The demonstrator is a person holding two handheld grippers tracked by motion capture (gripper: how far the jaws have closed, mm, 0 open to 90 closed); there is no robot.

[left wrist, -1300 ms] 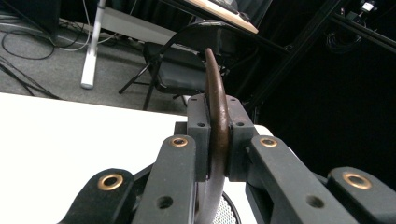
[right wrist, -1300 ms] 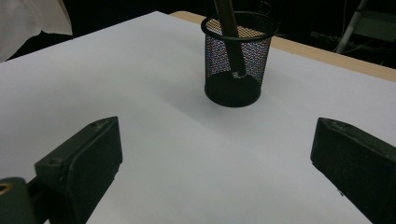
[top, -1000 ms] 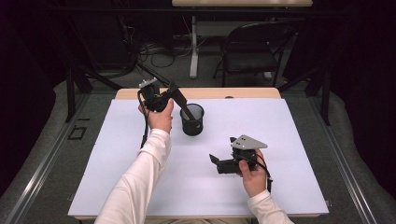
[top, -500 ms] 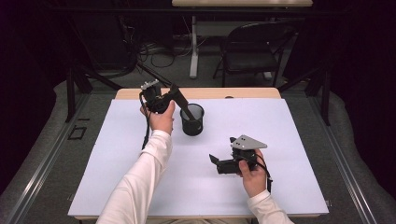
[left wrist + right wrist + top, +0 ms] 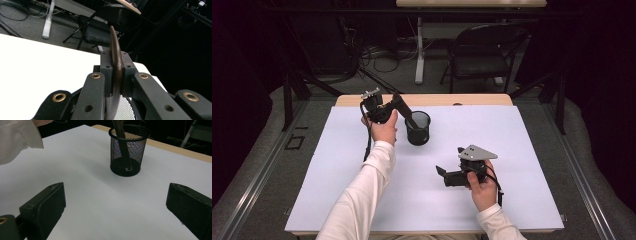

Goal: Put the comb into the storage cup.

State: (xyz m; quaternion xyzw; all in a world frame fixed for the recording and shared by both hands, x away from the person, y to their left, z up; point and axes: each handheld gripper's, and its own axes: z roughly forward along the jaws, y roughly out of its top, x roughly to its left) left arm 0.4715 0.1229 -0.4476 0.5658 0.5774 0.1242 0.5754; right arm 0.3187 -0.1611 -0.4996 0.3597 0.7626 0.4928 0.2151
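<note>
The left claw [image 5: 398, 104] is clamped on the upper end of a long, dark brown utensil [image 5: 115, 67], thin and gently curved edge-on, probably a wooden spoon or spatula, though its type cannot be confirmed. The utensil's long axis slants down and away from the claw, toward the tabletop's right edge, with its lower end resting on the floor of a black wire-mesh cup [image 5: 418, 128]. The cup is a round, upright cylinder with a solid rim and base, standing near the far edge of the white tabletop [image 5: 522, 150], roughly midway along it. The mesh is see-through, so the handle is traceable to the bottom in the right gripper view [image 5: 123, 150]. The right claw [image 5: 117, 207] has its 2 matte black jaws spread wide and empty; it rests on the tabletop nearer the front edge, pointing toward the cup. The left hand [image 5: 383, 129] is the nearer to the cup.
</note>
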